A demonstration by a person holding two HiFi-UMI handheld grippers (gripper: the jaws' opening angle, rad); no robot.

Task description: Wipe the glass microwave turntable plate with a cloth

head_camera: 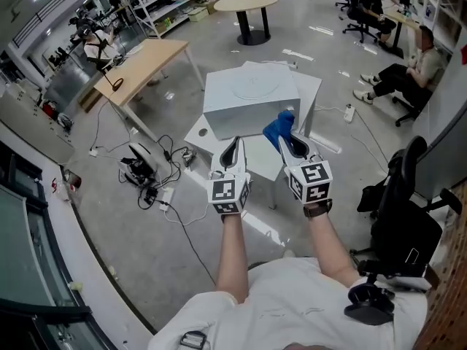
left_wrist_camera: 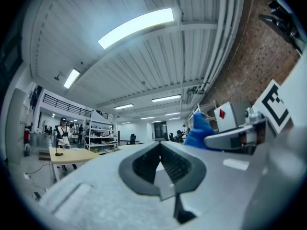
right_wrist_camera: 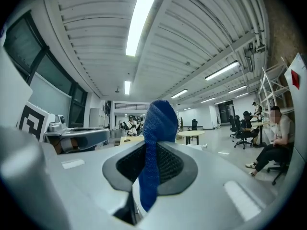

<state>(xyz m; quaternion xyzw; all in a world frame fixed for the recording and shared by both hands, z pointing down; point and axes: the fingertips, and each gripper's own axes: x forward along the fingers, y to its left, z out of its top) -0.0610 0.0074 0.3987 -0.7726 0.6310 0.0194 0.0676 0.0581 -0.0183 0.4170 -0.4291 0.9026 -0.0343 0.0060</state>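
A white microwave (head_camera: pixel 248 100) stands on a white table (head_camera: pixel 310 93) in front of me. On its top lies a faint round shape that looks like the glass turntable plate (head_camera: pixel 252 87). My right gripper (head_camera: pixel 284 140) is shut on a blue cloth (head_camera: pixel 279 126), held up near the microwave's front right corner. In the right gripper view the cloth (right_wrist_camera: pixel 156 123) stands up from between the jaws. My left gripper (head_camera: pixel 234 140) sits beside it, to the left, shut with nothing in it (left_wrist_camera: pixel 160 144). Both grippers tilt upward, so their views show mostly ceiling.
A wooden desk (head_camera: pixel 146 57) stands at the left and a round table (head_camera: pixel 248 2) at the back. Cables and a power strip (head_camera: pixel 146 177) lie on the floor to the left. A black office chair (head_camera: pixel 405 217) is close on my right. People sit at the far right (head_camera: pixel 412 68).
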